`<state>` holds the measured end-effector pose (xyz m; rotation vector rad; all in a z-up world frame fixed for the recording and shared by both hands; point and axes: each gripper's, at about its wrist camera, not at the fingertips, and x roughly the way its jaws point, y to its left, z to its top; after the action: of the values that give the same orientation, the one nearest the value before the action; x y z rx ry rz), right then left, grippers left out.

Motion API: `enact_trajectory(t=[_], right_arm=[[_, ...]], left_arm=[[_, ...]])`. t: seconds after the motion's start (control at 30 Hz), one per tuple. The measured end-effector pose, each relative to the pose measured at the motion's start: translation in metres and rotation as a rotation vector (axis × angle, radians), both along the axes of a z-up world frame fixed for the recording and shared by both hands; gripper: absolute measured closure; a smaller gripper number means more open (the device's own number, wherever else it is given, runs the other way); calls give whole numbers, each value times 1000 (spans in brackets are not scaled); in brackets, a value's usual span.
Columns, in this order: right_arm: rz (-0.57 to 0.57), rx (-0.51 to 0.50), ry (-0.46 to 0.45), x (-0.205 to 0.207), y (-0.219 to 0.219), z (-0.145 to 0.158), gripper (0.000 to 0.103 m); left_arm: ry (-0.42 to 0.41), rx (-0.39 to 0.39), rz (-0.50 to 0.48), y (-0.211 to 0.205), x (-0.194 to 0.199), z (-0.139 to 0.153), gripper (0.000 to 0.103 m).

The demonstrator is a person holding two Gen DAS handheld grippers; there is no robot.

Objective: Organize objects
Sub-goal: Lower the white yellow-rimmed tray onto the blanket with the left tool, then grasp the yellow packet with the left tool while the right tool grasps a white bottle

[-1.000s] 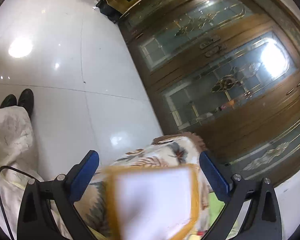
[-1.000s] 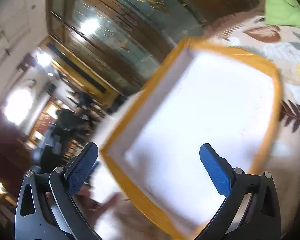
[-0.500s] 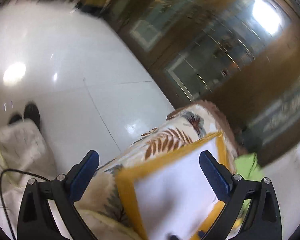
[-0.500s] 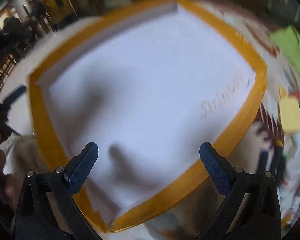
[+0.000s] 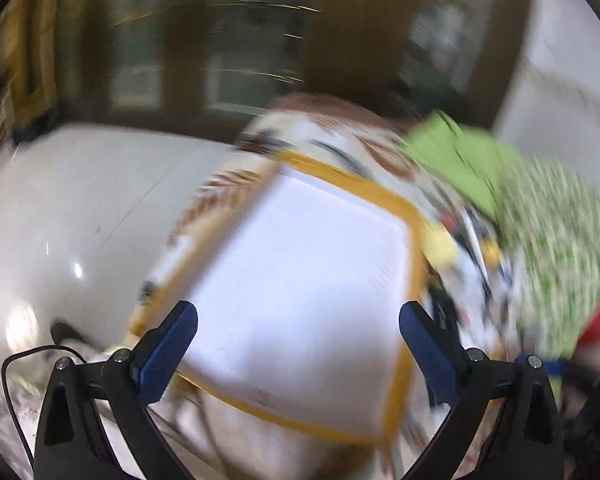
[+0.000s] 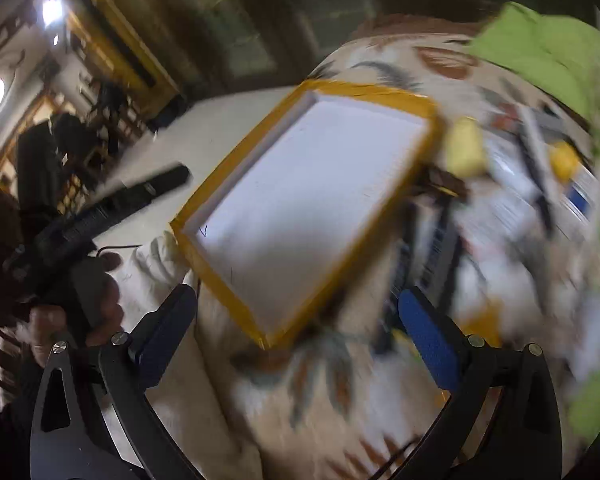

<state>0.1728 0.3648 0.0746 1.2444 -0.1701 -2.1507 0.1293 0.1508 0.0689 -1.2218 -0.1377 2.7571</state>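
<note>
Dark wood-and-glass cabinets and pale glossy floor tiles (image 5: 72,216) fill the background, heavily motion-blurred. Left wrist view: leaf-print tablecloth (image 5: 236,176) covers the table; a white tray with yellow taped rim (image 5: 300,280) lies flat on it, directly ahead of the left gripper (image 5: 298,338). Jaws spread wide, nothing between them; tray's near edge sits just beyond the fingertips, long axis running away and slightly right. Green cloth (image 5: 460,160) and a yellow block (image 5: 442,244) lie past the tray's right side

Right wrist view: same tray (image 6: 304,208) lies ahead and left of the right gripper (image 6: 298,332), its near corner pointing between the jaws, long axis slanting up to the right. Jaws released, empty. Loose items to the right: yellow block (image 6: 466,148), pens (image 6: 536,168), blurred. Left gripper's body and the hand (image 6: 80,308) holding it show at far left

Judgement: tray is the collecting spot; right gripper is nearer the clutter, which lies to its right
</note>
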Motion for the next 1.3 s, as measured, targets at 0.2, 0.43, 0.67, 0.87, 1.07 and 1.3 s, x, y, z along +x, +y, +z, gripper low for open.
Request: enact_trajectory(t=[0.2,0.43,0.67,0.87,1.07,1.3], right_arm=[[-147,79,77,40,85,18,1],[-278,-7,-2,30,151,-13,6],[-357,40,-58,5,155,-46,31],[-419,123,-8,-7,170,-49,31],[-419,121,-64,-23,168,-71,52],[-443,156,-122,-36,167,-83,61]], left_arm=[[-80,36,-164,70,25,-5,2],[-255,81,-307,134,41,-40,4],[-256,-5,-361,160,18,-54,36],[-280,49,-425,168,-4,-69,36],[-349,168,-445,163,0,-91,69],[-375,211,-457,167,6,-95,73]])
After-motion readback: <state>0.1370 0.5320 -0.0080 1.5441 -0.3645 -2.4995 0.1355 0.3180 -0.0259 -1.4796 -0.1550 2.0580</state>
